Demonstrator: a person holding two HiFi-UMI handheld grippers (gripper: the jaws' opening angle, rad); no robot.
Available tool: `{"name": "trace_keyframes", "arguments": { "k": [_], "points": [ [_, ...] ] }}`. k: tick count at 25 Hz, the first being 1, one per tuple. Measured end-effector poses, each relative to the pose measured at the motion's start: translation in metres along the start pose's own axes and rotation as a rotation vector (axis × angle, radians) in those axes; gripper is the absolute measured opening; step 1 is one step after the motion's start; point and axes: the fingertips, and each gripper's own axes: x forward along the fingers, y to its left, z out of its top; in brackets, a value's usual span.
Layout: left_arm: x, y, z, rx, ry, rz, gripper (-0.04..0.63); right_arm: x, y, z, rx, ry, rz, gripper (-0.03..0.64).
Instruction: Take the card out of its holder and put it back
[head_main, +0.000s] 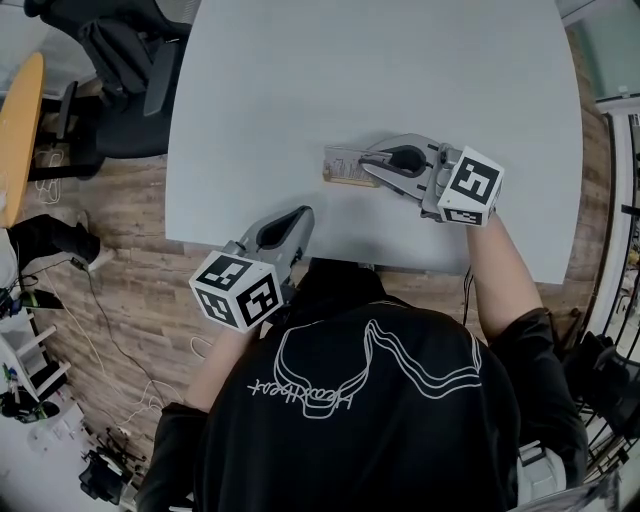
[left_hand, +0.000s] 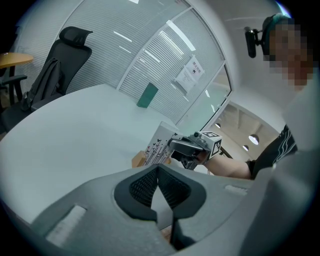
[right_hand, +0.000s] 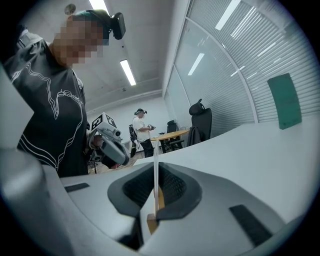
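The right gripper (head_main: 366, 160) points toward nine o'clock across the pale grey table (head_main: 400, 60). Its jaws are pinched narrow on the white card printed with small black marks (head_main: 343, 160). The card stands upright in its small wooden holder (head_main: 335, 180), a little past the middle of the table from where the person stands. From the right gripper view, the card (right_hand: 155, 150) shows edge-on as a thin white line clamped between the dark pads of the right gripper (right_hand: 156, 172), with the wooden holder (right_hand: 151, 222) just below them.

The left gripper (head_main: 300, 222) hangs at about seven o'clock from the card, over the table's near edge and well apart from the holder. In its own view the left gripper (left_hand: 158, 170) has its jaws drawn together with nothing between them. Past them, toward one o'clock, the card (left_hand: 159, 145) tilts up out of the holder (left_hand: 137, 160) with the right gripper (left_hand: 186, 149) on it.

A black office chair (head_main: 130, 50) stands off the table's corner at ten o'clock.
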Motion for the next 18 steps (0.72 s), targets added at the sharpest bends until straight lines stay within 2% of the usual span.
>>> {"name": "trace_keyframes", "arguments": {
  "k": [6,18],
  "points": [
    [-0.004,-0.007,-0.003,0.007,-0.012,-0.001,0.014,-0.006,0.002,0.011,-0.032,-0.005,-0.014,0.025],
    [-0.024,-0.024,-0.002,0.019,-0.059,-0.007,0.014,-0.024,0.015,0.065,-0.089,-0.107,-0.072,0.025]
  ]
}}
